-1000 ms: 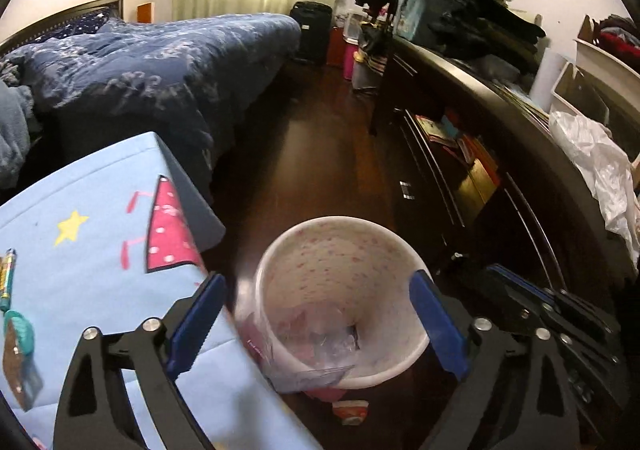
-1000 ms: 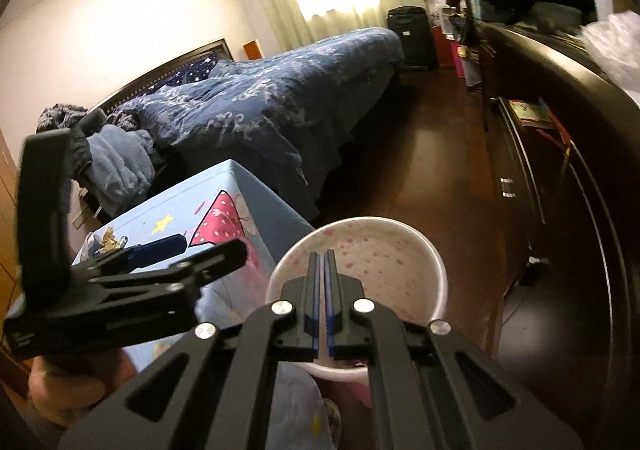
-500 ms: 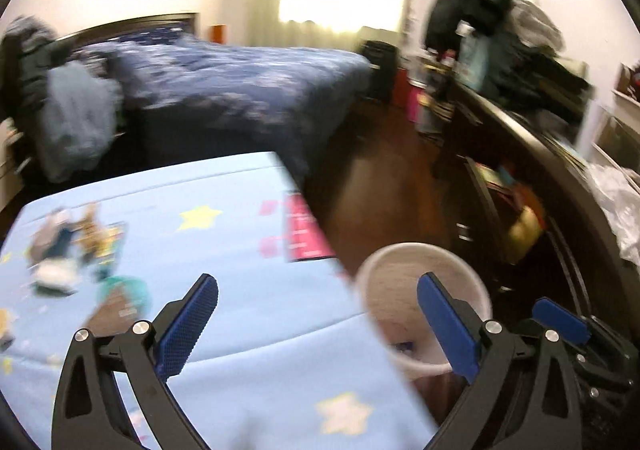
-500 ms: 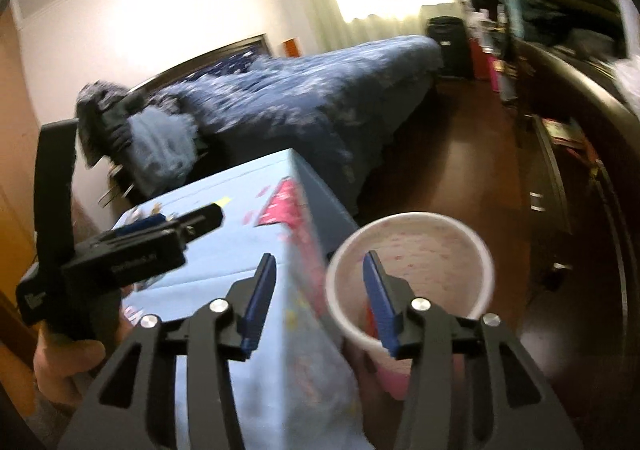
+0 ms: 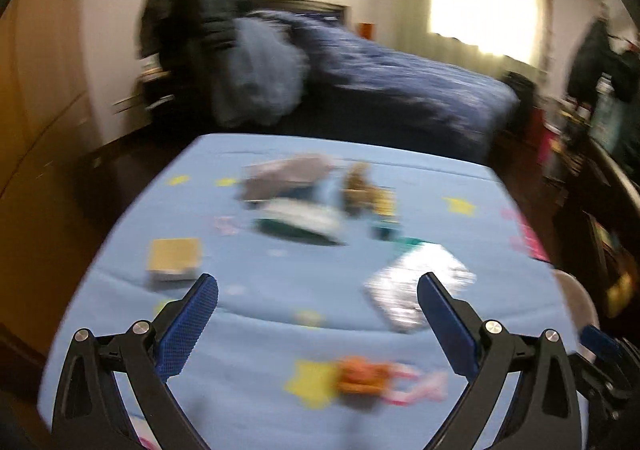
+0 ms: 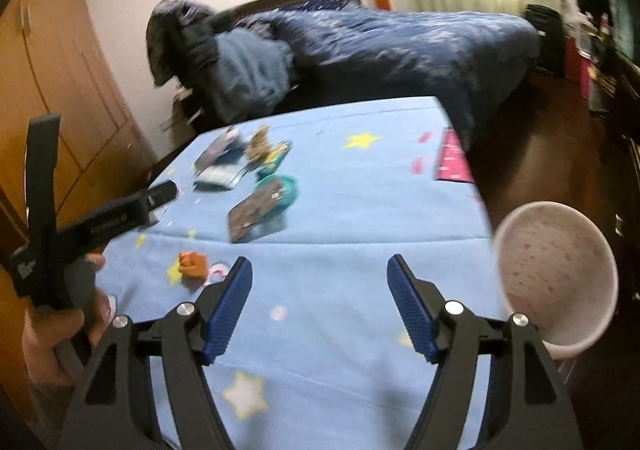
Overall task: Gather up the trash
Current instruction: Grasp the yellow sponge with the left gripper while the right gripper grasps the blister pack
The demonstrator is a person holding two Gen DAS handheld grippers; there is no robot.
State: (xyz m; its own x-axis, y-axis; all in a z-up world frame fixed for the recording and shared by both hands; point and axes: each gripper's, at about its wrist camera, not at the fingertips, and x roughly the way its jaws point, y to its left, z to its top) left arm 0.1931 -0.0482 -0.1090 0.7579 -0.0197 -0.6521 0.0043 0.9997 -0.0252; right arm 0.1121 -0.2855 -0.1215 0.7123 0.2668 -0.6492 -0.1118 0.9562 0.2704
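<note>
Bin (image 6: 556, 274) just beside table edge (image 6: 482, 210)

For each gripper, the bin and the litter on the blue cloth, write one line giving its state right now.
left gripper: open, holding nothing, above the cloth.
right gripper: open, holding nothing, above the cloth.
trash bin: upright, mouth open, beside the table's right edge.
orange scrap: crumpled, lying loose on the cloth.
dark wrapper: lying flat, partly over a teal item.
wrapper pile: scattered at the far side, untouched.
blue cloth: spread over the table.
</note>
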